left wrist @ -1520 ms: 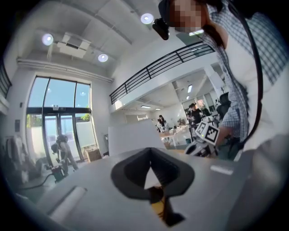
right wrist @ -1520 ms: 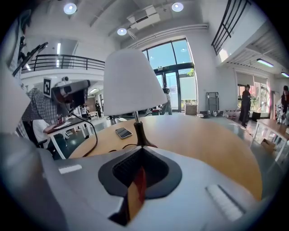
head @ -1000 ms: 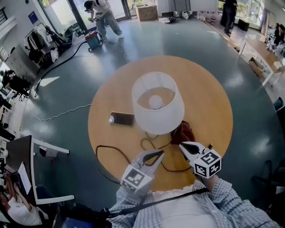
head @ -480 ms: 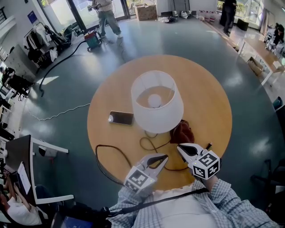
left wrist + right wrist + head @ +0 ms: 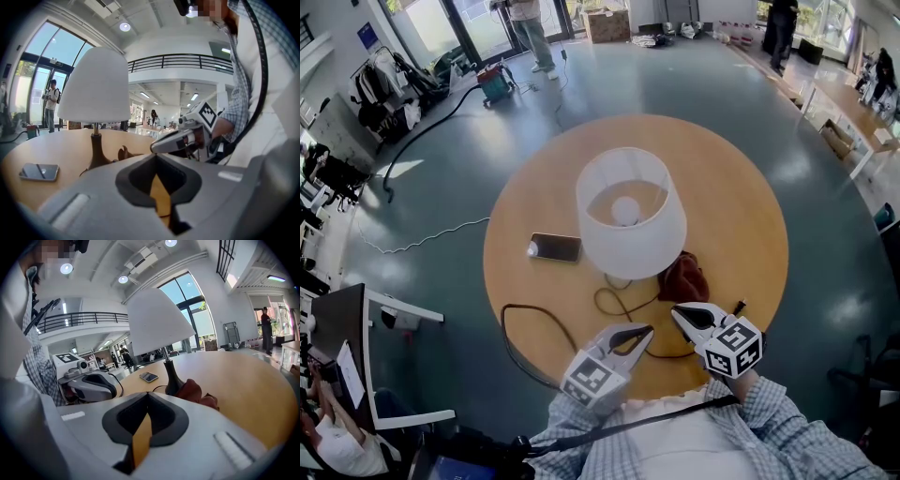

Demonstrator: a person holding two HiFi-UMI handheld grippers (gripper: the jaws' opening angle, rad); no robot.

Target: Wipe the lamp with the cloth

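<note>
person (image 5: 532, 26) stepped away, cord (image 5: 619, 302) before lamp (image 5: 630, 220)

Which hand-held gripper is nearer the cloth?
The right hand-held gripper, its tips just short of the dark red cloth; the left hand-held gripper sits farther away.

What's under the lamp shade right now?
The shade covers the base from above; the right gripper view shows that dark base beneath, with the red cloth bunched beside it.

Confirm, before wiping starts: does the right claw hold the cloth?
No, the cloth lies on the table by the lamp; the right claw is empty.
</note>
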